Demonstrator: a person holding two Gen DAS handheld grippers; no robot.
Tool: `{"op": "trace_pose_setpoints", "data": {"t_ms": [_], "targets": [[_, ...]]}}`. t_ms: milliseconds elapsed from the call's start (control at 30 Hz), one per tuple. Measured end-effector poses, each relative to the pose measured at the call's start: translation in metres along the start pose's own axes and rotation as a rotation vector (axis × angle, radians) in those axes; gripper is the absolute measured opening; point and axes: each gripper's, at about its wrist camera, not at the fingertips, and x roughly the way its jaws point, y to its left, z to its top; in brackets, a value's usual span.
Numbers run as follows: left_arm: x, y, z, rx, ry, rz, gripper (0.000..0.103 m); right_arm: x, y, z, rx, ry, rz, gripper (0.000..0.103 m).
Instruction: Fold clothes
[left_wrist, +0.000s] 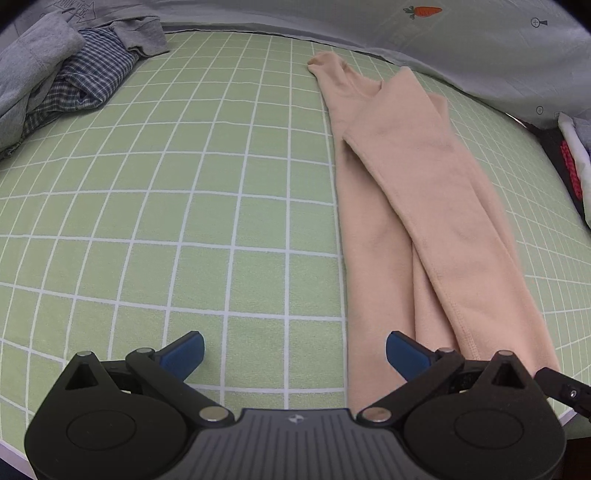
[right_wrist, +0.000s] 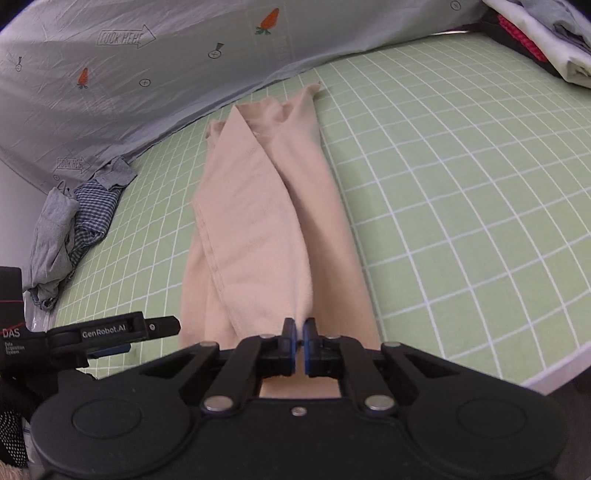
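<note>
Only right wrist view shows right gripper (right_wrist: 299, 328) pinching peach garment (right_wrist: 258, 221)

Left gripper (left_wrist: 295, 349): we see black linkage arms, blue pads, silver pivot pins, a ribbed grey base with a small white logo.
Right gripper (right_wrist: 299, 332): we get the same black frame, blue pads, silver pins.
Lettering: white "GenRobot.AI" and "DAS" on black.

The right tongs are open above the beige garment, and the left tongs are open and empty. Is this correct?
Not quite. The right wrist view shows the right tongs shut on the near edge of the beige garment, not open above it. The left tongs are open and empty, as you say.
</note>
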Motion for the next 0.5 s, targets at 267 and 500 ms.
{"op": "trace_pose_setpoints", "data": {"t_ms": [267,500], "targets": [[-0.012,-0.024,-0.013,0.116,-0.025,-0.033,0.103,0.008,-0.009,-0.022,0.026,0.070,-0.036,0.004],[-0.012,-0.031,-0.023,0.158,-0.002,-0.045,0.103,0.021,-0.017,-0.026,0.061,0.124,-0.039,0.004]]}}
